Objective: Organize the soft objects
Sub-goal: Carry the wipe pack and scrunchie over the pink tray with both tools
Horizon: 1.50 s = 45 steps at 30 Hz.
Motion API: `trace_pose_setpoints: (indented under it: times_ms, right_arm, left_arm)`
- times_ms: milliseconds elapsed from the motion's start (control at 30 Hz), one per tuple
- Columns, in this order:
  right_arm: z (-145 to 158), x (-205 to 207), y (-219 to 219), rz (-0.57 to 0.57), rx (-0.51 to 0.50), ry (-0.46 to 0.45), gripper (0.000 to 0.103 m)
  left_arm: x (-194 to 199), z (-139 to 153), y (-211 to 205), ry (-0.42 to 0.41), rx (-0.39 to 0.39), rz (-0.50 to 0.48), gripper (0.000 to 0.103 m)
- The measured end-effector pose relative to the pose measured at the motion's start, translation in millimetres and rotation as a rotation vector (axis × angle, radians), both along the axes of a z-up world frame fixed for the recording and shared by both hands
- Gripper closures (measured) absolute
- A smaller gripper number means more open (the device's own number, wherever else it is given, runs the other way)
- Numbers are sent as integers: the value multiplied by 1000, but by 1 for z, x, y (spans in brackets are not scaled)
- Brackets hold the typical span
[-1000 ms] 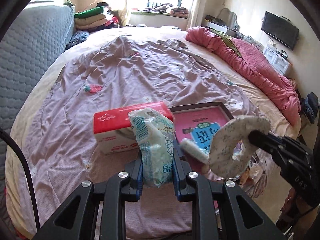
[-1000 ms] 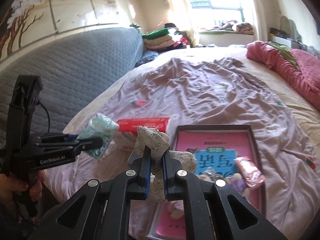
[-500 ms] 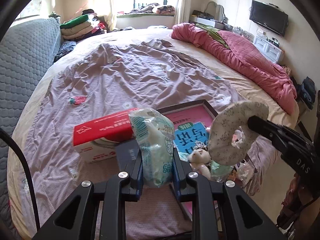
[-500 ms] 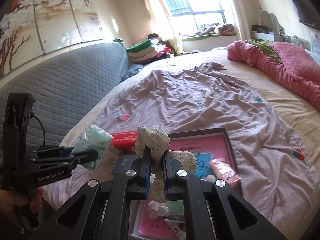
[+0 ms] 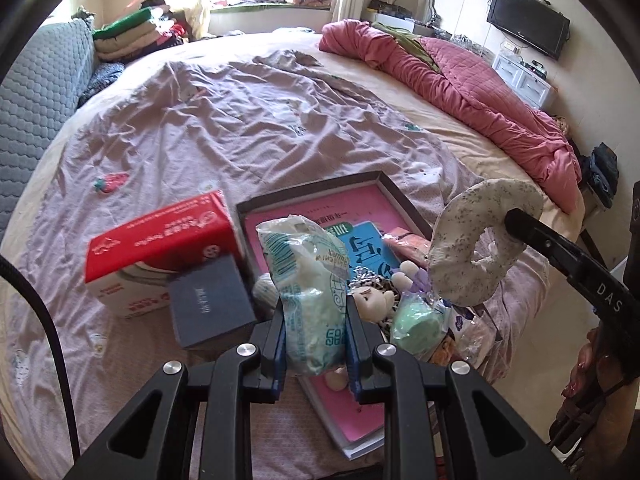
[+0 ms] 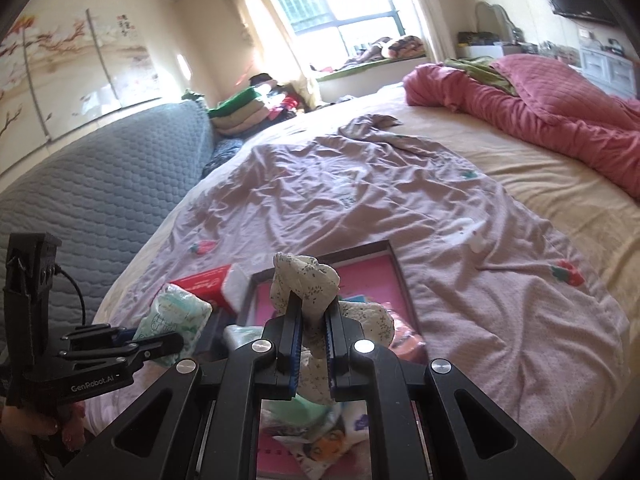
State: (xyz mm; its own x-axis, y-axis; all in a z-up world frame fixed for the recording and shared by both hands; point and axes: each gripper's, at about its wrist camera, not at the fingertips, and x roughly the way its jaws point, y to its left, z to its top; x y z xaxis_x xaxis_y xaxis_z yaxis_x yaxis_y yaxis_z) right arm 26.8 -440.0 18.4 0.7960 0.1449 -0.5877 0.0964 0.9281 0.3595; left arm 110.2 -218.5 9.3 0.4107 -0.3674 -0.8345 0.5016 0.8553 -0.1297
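My left gripper (image 5: 315, 320) is shut on a pale green plastic tissue pack (image 5: 308, 280) and holds it above the bed's near edge; the pack also shows in the right wrist view (image 6: 172, 320). My right gripper (image 6: 311, 320) is shut on a speckled fabric ring cushion (image 6: 304, 280), which hangs in the air at the right of the left wrist view (image 5: 472, 240). Below them lie a small plush toy (image 5: 372, 300), a green soft bundle (image 5: 416, 320) and a pink packet (image 5: 408, 244) on a pink book.
A dark-framed tray (image 5: 312, 188) holds the pink book (image 5: 360, 216). A red and white tissue box (image 5: 160, 248) and a dark blue box (image 5: 208, 304) sit to its left on the mauve sheet (image 5: 240, 120). A red quilt (image 5: 460, 92) lies at the far right.
Both grippers have pulled back and risen from the bed with their loads still held. More of the pile at the near edge shows now, with the dark blue box and green bundle in view.
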Motion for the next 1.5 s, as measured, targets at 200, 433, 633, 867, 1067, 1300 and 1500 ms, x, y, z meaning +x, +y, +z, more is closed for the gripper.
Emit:
trace_pose_setpoints:
  times_ms: [200,433,633,867,1067,1300,1500]
  right_arm:
    - [-10,0,-17,-32,45,6,93]
    - [-23,9,-22,-27,121,11,92]
    - [-43,28,-14,1,133,72,92]
    - [-61,41,-7,2,55,147,91]
    - [-71,48,-4,2,9,179,91]
    - [-72,54,-4,-9,-23,177,90]
    - [-71,62,-3,2,-43,184,90]
  left_arm:
    - [7,-22,-26,43,15,-42,79]
    - [21,-49,-42,77,69,-40,79]
    - [25,-56,-44,79,78,-41,79]
    - [29,-59,-44,84,72,-40,79]
    - [34,-63,-43,95,62,-35,79]
    - [36,-65,-42,99,56,-35,79]
    - [40,-68,-41,108,50,-28,79]
